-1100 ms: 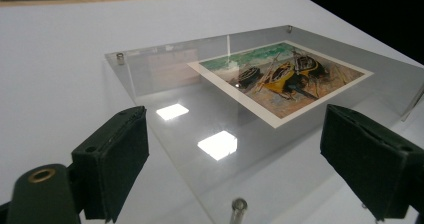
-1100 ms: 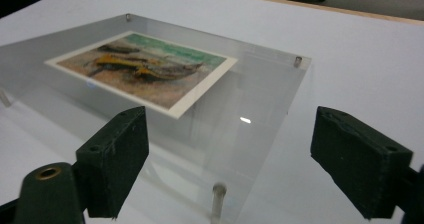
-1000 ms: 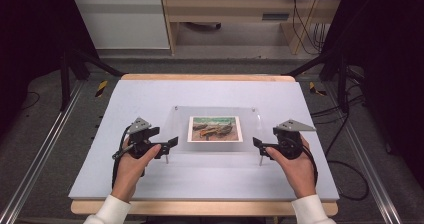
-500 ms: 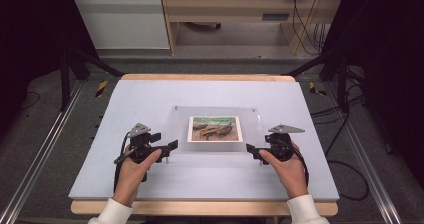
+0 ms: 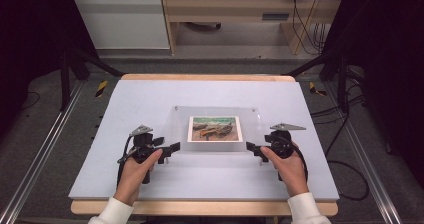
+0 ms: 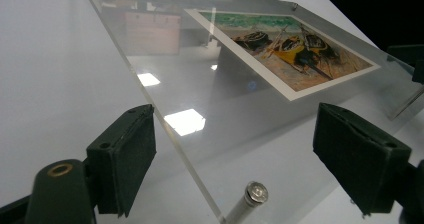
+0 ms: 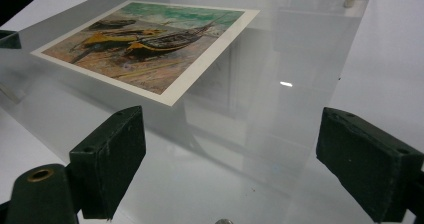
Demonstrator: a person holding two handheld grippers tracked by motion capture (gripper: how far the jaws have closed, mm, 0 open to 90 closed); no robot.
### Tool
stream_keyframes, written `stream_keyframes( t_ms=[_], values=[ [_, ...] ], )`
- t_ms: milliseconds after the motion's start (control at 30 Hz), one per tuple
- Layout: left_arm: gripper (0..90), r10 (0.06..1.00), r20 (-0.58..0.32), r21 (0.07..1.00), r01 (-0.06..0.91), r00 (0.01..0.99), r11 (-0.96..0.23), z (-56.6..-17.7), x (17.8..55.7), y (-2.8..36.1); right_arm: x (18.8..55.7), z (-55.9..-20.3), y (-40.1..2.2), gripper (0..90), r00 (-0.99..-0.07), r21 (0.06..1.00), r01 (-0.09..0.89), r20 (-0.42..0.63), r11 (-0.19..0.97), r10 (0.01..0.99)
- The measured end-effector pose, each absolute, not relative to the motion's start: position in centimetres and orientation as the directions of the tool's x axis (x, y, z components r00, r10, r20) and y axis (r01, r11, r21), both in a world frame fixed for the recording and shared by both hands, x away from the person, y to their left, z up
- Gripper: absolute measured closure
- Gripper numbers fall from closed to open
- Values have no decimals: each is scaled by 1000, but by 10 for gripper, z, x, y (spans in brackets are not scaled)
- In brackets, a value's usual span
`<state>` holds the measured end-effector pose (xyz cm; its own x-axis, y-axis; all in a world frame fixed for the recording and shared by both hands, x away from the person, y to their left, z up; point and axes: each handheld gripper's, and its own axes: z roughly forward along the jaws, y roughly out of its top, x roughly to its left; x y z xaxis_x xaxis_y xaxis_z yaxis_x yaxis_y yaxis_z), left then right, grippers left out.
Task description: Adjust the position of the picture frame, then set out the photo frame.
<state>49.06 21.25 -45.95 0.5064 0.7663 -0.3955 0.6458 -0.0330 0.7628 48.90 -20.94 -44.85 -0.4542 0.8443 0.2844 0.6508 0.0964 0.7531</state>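
Left gripper (image 5: 172, 147) and right gripper (image 5: 252, 148), both with jaws spread wide, each straddling a near corner of the clear acrylic frame (image 5: 260, 129) without pressing on it. Since a second ago both hands have dropped to the level of the panel; the left jaws narrowed slightly, the right jaws have just been opening. Judged step: readying a two-handed grasp, not yet closed. The frame lies flat at the middle of the white table (image 5: 150, 99), on metal standoffs (image 6: 248, 198), with a boat print (image 5: 215, 128) sandwiched inside.
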Motion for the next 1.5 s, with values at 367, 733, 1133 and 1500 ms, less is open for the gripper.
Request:
stream_keyframes(
  t_ms=[367, 733, 1133, 1500],
  values=[
    [174, 707, -488, 721, 692, 511, -2, -466, 499, 213, 492, -451, -214, 125, -430, 716, 696, 357, 52, 830],
    [192, 685, -508, 718, 696, 522, 2, -470, 504, 215, 494, -456, -216, 126, -409, 661, 750, 467, -3, 784],
    [238, 678, -518, 706, 708, 522, -5, -468, 507, 219, 495, -456, -213, 141, -400, 665, 747, 454, -3, 797],
    [244, 693, -495, 716, 698, 524, -16, -464, 512, 220, 501, -455, -210, 163, -409, 688, 725, 429, 1, 805]
  ],
)
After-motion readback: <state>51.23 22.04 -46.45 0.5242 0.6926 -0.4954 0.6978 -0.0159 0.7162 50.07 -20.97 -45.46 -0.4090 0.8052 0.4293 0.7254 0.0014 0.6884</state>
